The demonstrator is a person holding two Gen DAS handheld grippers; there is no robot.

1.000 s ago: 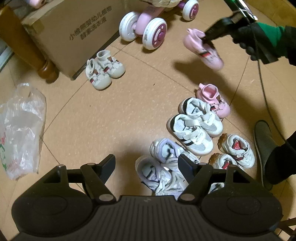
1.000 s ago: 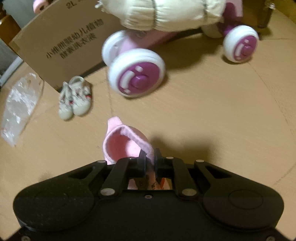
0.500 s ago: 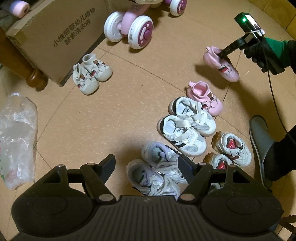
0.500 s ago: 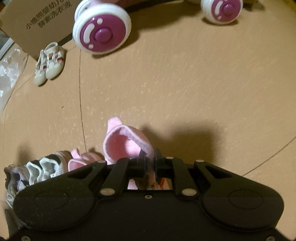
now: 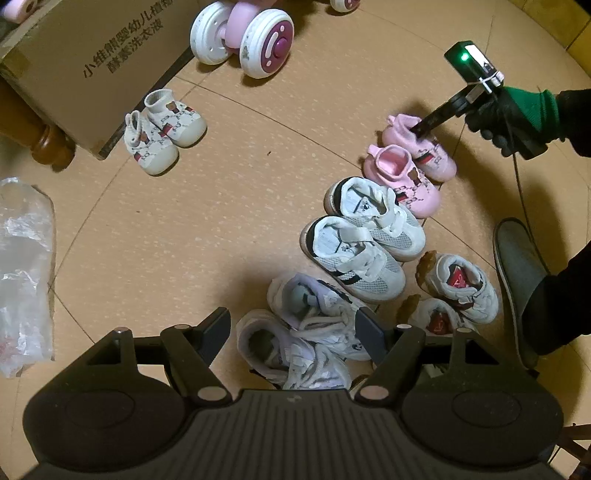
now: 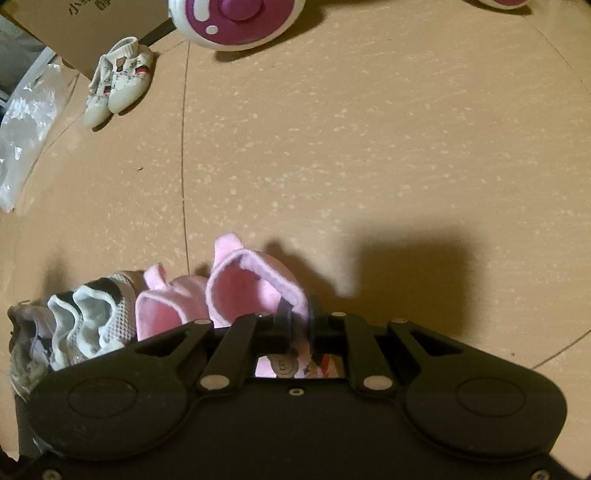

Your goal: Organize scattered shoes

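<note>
My right gripper (image 6: 297, 314) is shut on the collar of a pink baby shoe (image 6: 255, 284), which sits low by the floor beside its pink mate (image 6: 166, 302). From the left wrist view the same held pink shoe (image 5: 428, 155) lies at the far end of a row, next to the other pink shoe (image 5: 402, 181), with the right gripper (image 5: 419, 127) pinching its collar. Two white strap sneakers (image 5: 362, 240), two lilac laced shoes (image 5: 306, 328) and two small white shoes with red tongues (image 5: 458, 284) follow in the row. My left gripper (image 5: 295, 328) hangs open above the lilac shoes, holding nothing.
A beige patterned pair (image 5: 162, 136) stands apart by a cardboard box (image 5: 85, 55). A pink wheeled toy (image 5: 251, 33) is at the back, a clear plastic bag (image 5: 22, 266) at the left, a wooden furniture leg (image 5: 48, 144) near the box. A person's grey slipper (image 5: 517, 273) stands right.
The right gripper has come down with the pink shoe from the air to the floor beside its mate. The left gripper has sunk slightly toward the lilac shoes, still open.
</note>
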